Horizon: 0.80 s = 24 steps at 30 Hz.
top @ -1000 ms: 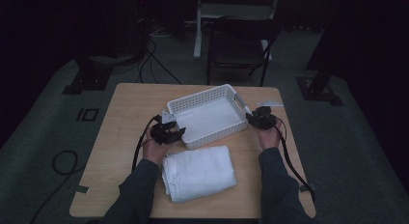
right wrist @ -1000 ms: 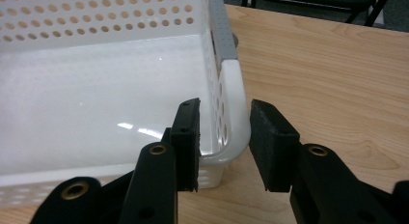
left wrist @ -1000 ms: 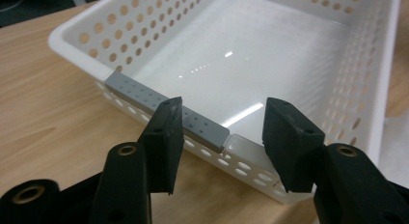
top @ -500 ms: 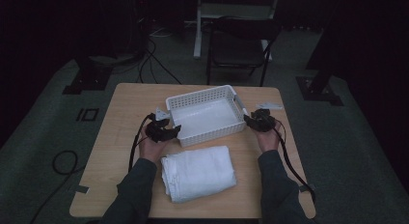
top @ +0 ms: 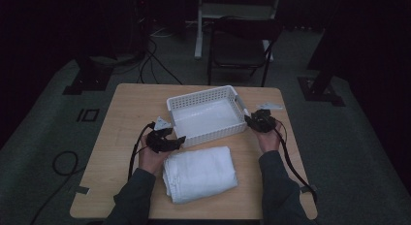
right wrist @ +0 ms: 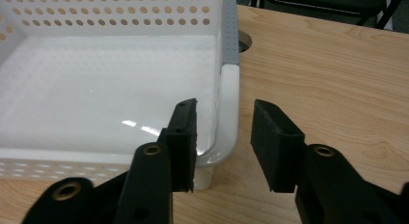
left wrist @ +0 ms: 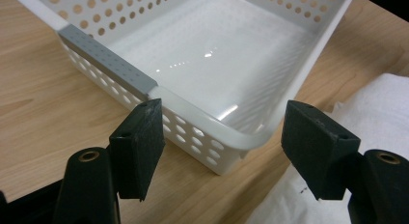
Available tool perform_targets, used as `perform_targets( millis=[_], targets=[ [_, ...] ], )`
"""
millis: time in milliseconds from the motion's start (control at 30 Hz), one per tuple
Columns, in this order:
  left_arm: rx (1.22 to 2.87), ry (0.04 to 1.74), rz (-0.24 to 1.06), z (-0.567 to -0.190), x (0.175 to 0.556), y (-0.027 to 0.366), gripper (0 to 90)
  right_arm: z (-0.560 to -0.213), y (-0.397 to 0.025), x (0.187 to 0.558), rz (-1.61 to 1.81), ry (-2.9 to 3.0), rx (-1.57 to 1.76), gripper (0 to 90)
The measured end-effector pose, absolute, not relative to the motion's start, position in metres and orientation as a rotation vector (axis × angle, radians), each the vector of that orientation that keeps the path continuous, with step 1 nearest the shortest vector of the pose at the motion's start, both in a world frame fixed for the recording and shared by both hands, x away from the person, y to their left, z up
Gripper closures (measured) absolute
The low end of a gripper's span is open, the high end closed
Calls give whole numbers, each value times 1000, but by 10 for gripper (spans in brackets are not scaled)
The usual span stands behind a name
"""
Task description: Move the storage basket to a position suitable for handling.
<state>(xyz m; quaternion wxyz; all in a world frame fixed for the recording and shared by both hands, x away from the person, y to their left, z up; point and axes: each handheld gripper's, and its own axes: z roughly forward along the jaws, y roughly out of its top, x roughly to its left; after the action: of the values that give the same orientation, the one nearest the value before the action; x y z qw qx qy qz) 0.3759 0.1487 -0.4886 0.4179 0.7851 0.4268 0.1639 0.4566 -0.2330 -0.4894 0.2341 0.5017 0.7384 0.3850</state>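
The wooden table (top: 121, 118) carries everything in play, and the folded white towel (top: 199, 174) lies on its near side, directly in front of me and just beside the near wall of the white perforated basket (top: 206, 100). The basket stands empty at the table's middle, with a grey handle strip on each short end. I judge the step in hand to be positioning the basket: both of my tools are stationed at its near corners and neither has a hold yet. My left gripper (left wrist: 219, 137) has its jaws spread wide, straddling the basket's near left corner, one pad outside the wall and the other out over the towel's edge. My right gripper (right wrist: 223, 147) has its jaws parted more narrowly on either side of the rim at the near right corner, one pad inside the wall and one outside; I cannot tell whether either pad touches the plastic. The next move, as I judge it, calls for closing both sets of jaws on the rim together, so the basket does not twist. The towel sits close under the left jaws and could snag. A small grey plate (top: 269, 106) lies near the right gripper, and a dark chair (top: 240, 40) stands beyond the table.
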Motion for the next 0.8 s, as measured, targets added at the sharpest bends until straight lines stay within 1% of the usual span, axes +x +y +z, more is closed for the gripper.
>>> perform_targets(
  millis=[100, 133, 167, 400, 467, 533, 800],
  targets=[
    [1985, 1070, 416, -491, 376, 146, 317, -489, -232, 455, 1066, 2030, 1372, 644],
    [1990, 1066, 420, -491, 377, 146, 332, -489, -231, 454, 1071, 2033, 1368, 649],
    [1996, 1065, 432, -493, 377, 145, 369, -489, -229, 453, 1064, 2034, 1360, 645],
    [1991, 1096, 463, -493, 380, 151, 415, -488, -226, 449, 1062, 2049, 1342, 644],
    [1983, 1115, 470, -493, 381, 154, 425, -488, -224, 445, 1071, 2057, 1334, 644],
    [1966, 1133, 471, -493, 384, 159, 453, -488, -221, 438, 1095, 2066, 1316, 645],
    [1924, 1180, 462, -494, 394, 172, 478, -488, -216, 428, 1124, 2084, 1292, 647]
  ],
)
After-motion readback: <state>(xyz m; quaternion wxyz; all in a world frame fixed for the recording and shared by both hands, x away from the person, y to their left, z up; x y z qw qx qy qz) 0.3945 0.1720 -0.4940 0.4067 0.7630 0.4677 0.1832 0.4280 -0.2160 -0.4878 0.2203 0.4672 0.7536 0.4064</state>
